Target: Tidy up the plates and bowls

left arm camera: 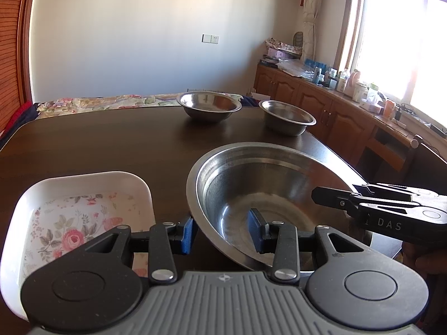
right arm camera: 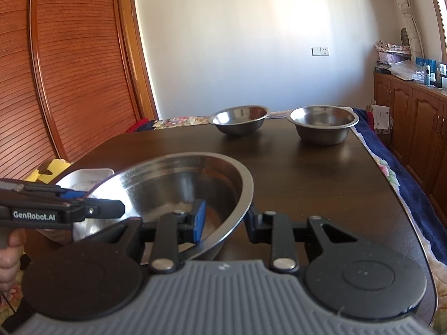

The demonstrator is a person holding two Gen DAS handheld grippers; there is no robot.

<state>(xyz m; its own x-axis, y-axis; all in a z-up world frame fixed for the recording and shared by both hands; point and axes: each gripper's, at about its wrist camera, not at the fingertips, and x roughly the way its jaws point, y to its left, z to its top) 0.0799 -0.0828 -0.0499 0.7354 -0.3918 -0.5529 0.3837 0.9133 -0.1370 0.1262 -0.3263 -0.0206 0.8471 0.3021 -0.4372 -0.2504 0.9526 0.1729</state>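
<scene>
A large steel bowl sits at the near edge of the dark table, slightly tilted. My left gripper straddles its left rim, one blue pad outside and one inside. The inner pad stands off the wall, so it is open. My right gripper is shut on the opposite rim, its blue pad against the inner wall. Each gripper shows in the other's view, the right gripper and the left gripper. A white floral dish lies left of the bowl. Two smaller steel bowls stand at the far edge.
Wooden cabinets with cluttered tops run along the right under a bright window. A slatted wooden wardrobe stands at the left, with a bed in floral covers beyond the table. A yellow object lies behind the dish. A hand holds the left gripper.
</scene>
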